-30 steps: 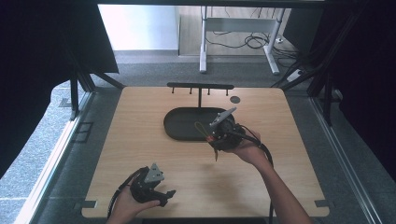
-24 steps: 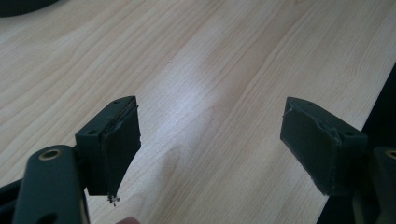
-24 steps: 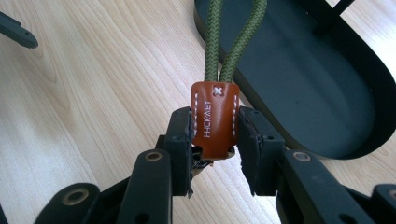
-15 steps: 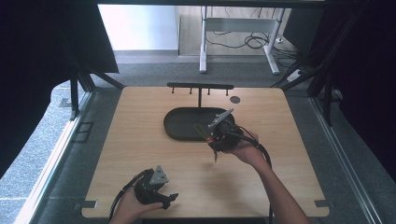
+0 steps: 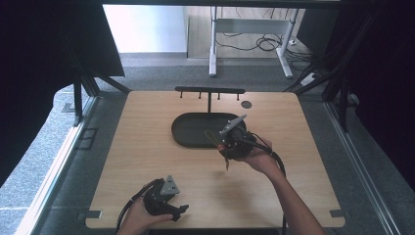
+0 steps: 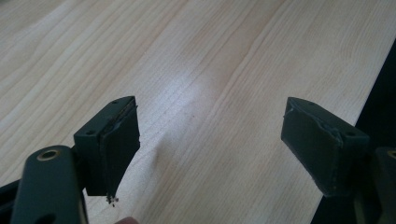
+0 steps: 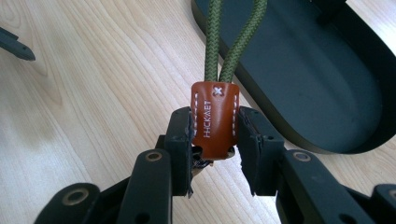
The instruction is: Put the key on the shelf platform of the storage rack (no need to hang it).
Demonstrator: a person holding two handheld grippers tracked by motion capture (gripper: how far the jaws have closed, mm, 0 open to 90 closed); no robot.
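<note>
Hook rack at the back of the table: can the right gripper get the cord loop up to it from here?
Probably yes. The right gripper holds the leather tab of the green cord above the dark tray, and the hook rack stands just behind the tray with nothing between them.

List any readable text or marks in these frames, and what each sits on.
"HICKAET", as best it reads, stamped along the brown leather tab clamped in the right gripper.
A white stitched "x" mark at the top of that tab, below the green cord.
Nothing else legible: in the high view the tab is too small to read.
</note>
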